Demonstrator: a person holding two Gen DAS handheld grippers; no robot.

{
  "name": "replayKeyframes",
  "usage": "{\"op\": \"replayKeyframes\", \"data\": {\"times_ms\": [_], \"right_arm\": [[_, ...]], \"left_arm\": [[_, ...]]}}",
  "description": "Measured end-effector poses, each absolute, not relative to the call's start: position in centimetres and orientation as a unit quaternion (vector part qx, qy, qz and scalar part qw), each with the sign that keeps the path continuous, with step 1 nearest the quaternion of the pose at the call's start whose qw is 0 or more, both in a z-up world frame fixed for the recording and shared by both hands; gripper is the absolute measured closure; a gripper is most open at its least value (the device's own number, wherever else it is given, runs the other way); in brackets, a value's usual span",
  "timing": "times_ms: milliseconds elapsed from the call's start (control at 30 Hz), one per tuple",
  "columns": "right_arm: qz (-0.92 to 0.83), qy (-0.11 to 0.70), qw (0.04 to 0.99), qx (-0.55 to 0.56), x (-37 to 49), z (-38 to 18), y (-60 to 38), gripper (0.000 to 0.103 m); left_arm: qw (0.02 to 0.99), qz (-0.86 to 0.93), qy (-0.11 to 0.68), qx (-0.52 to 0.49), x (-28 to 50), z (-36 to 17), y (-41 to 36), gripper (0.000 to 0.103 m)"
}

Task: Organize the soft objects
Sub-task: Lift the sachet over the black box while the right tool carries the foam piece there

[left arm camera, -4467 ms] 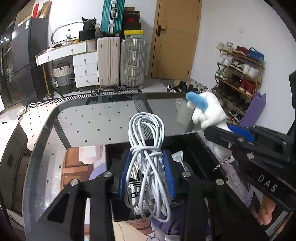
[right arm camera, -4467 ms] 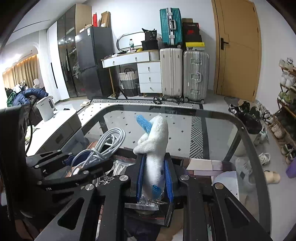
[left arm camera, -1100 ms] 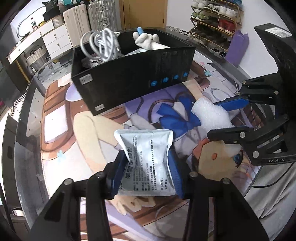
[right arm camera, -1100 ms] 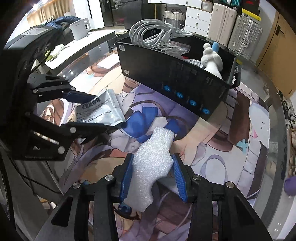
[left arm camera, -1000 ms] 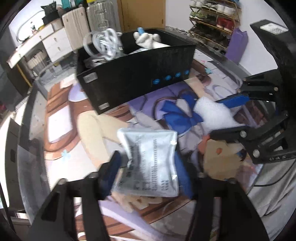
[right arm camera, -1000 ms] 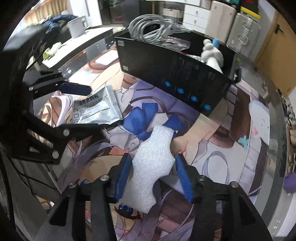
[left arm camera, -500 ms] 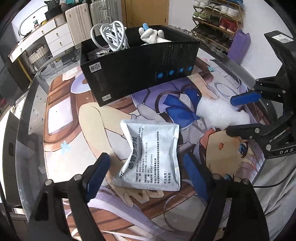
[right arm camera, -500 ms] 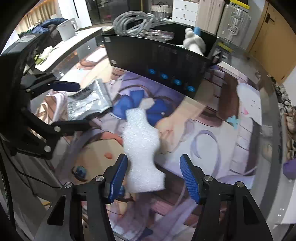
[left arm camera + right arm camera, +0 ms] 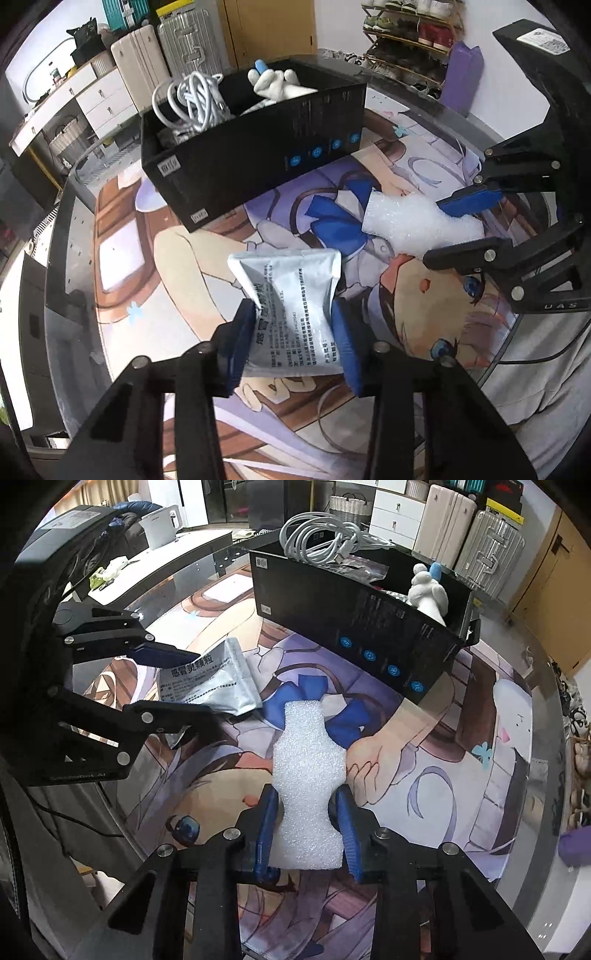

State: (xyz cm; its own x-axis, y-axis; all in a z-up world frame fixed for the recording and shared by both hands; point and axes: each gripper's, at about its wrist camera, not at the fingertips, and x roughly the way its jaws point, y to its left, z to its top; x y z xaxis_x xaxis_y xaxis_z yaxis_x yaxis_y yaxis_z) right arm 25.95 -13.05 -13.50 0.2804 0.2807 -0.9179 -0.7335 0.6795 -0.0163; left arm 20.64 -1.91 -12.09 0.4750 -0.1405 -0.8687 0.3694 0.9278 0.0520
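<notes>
My left gripper (image 9: 293, 332) is shut on a silver foil pouch (image 9: 295, 295) with printed text, pinching its middle just above the printed mat (image 9: 166, 258). My right gripper (image 9: 306, 823) is shut on a white foam piece (image 9: 308, 771), squeezing its narrow waist. In the left wrist view the foam (image 9: 413, 225) sits between the right gripper's fingers at the right. In the right wrist view the pouch (image 9: 210, 679) sits between the left gripper's fingers at the left. A black box (image 9: 258, 158) behind holds a white cable coil (image 9: 195, 96) and a white plush toy (image 9: 277, 81).
The glass table's edge (image 9: 546, 701) curves around the mat. The black box (image 9: 369, 635) stands at the mat's far side. Suitcases (image 9: 147, 55), drawers and a shoe rack (image 9: 406, 40) stand beyond. A white side counter (image 9: 166, 565) lies to the left.
Half a second ago both grippers were open around the pouch and the foam lying on the mat. Now both have closed on them, squeezing each at its middle.
</notes>
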Motion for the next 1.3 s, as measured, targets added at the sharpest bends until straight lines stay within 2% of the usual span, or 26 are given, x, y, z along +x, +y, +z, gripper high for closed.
{"op": "replayKeyframes", "data": {"times_ms": [100,133,333,633,1067,1300], "right_arm": [[0.332,0.499,0.769,-0.224,25.8,-13.2,-13.2,0.070],[0.334,0.498,0.769,-0.222,25.8,-13.1,-13.1,0.070],[0.340,0.484,0.778,-0.211,25.5,-11.4,-13.6,0.070],[0.350,0.453,0.799,-0.185,25.1,-8.6,-13.6,0.070],[0.302,0.325,0.883,-0.151,25.4,-1.0,-13.7,0.070],[0.266,0.276,0.916,-0.119,28.2,1.1,-12.8,0.070]], "left_arm": [[0.852,-0.152,0.489,0.114,20.7,-11.7,-1.7,0.066],[0.852,-0.153,0.488,0.112,20.7,-11.6,-1.6,0.070],[0.860,-0.160,0.475,0.092,20.1,-10.1,-1.3,0.071],[0.895,-0.165,0.411,0.061,18.6,-5.5,-0.3,0.073],[0.938,-0.143,0.314,0.026,18.8,0.9,2.0,0.073],[0.955,-0.113,0.275,-0.013,22.2,2.3,3.8,0.073]]}}
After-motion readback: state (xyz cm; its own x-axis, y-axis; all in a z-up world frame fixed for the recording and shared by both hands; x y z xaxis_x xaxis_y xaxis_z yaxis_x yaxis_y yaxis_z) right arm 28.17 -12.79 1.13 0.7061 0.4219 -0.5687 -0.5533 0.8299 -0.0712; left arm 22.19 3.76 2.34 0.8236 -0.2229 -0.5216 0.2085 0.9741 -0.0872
